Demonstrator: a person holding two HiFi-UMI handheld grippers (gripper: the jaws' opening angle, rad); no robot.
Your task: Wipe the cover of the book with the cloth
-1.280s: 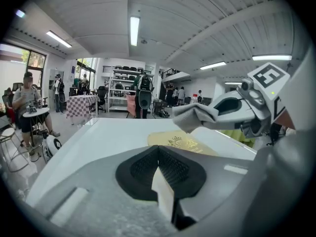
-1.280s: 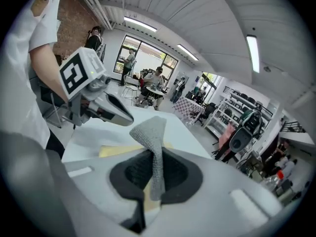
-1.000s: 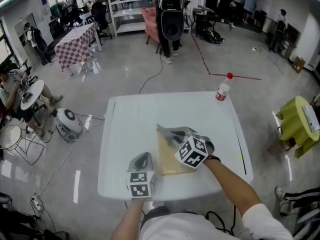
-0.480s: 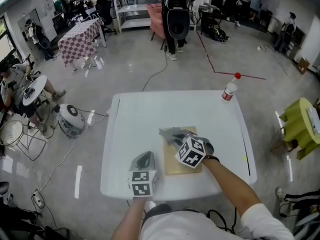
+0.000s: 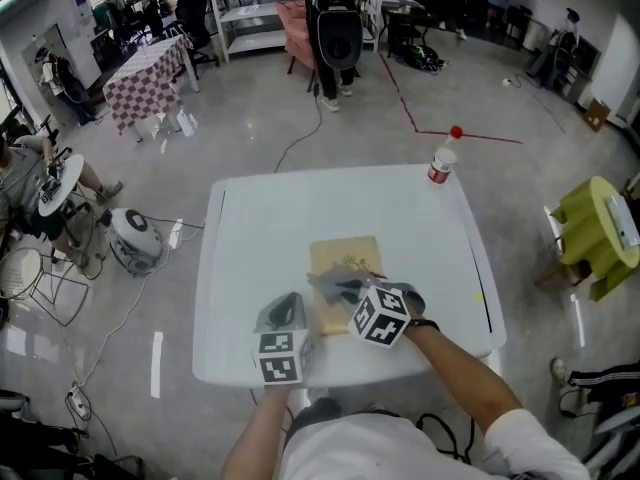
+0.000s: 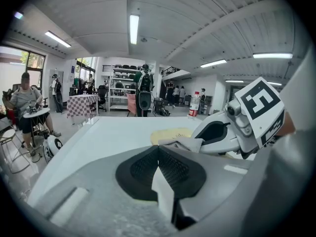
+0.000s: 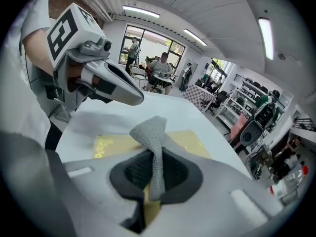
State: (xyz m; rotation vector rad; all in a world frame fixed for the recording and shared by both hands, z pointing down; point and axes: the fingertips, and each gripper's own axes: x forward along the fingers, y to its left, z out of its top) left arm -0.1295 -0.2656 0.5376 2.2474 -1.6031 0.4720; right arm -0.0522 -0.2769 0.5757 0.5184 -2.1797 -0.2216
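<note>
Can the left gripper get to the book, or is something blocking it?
Probably yes. The left gripper is right beside the book, with nothing between them. The right gripper, shut on the cloth, covers only the book's near part.

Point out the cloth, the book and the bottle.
cloth [image 7: 154, 132], right gripper view, on the raised fold.
book [image 5: 345, 253], head view, on the bare far part of the cover.
bottle [image 5: 440, 168], head view, on its body below the red cap.
</note>
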